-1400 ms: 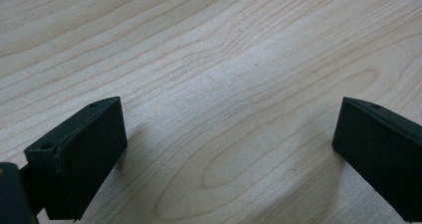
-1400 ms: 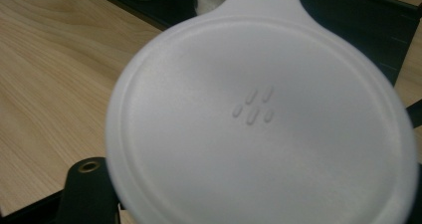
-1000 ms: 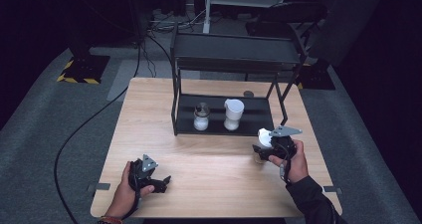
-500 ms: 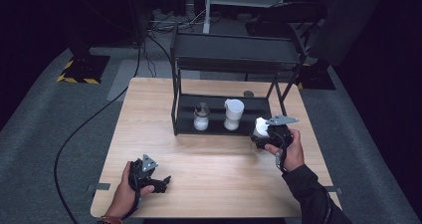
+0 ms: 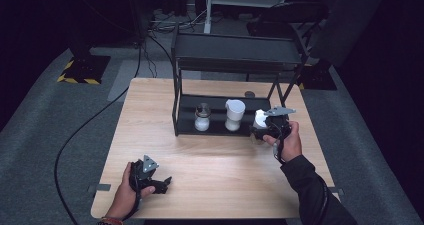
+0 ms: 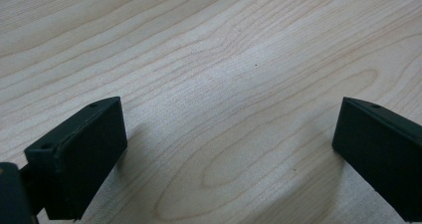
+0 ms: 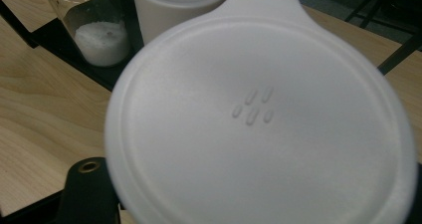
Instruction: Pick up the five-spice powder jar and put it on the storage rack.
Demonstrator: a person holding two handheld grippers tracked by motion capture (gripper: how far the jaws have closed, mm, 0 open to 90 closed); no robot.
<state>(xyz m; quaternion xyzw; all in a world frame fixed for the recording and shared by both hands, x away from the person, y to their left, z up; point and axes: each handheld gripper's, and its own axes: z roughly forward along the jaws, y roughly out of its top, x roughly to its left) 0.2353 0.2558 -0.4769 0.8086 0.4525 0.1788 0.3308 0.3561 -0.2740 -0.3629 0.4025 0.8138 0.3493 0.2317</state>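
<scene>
My right gripper (image 5: 259, 129) is shut on a round white lid (image 5: 260, 118) at the right end of the black rack's lower shelf (image 5: 220, 129). The right gripper view looks onto that lid (image 7: 259, 119), tabbed at its top edge, with several small raised marks in its middle. Behind it stand a glass jar (image 7: 94, 25) of white powder and a white cup (image 7: 174, 5). From above, the jar (image 5: 202, 117) and the cup (image 5: 234, 114) stand side by side on the shelf. My left gripper (image 5: 165, 182) rests open near the table's front left; its jaws (image 6: 229, 149) hold nothing.
The black two-level rack (image 5: 235, 52) stands at the back middle of the wooden table (image 5: 150, 115). A small round object (image 5: 249, 94) lies on the table behind the rack. Cables run over the grey floor to the left.
My right hand has carried the white lid away from the person and slightly left, up to the right end of the rack's lower shelf. The left hand has stayed put.
</scene>
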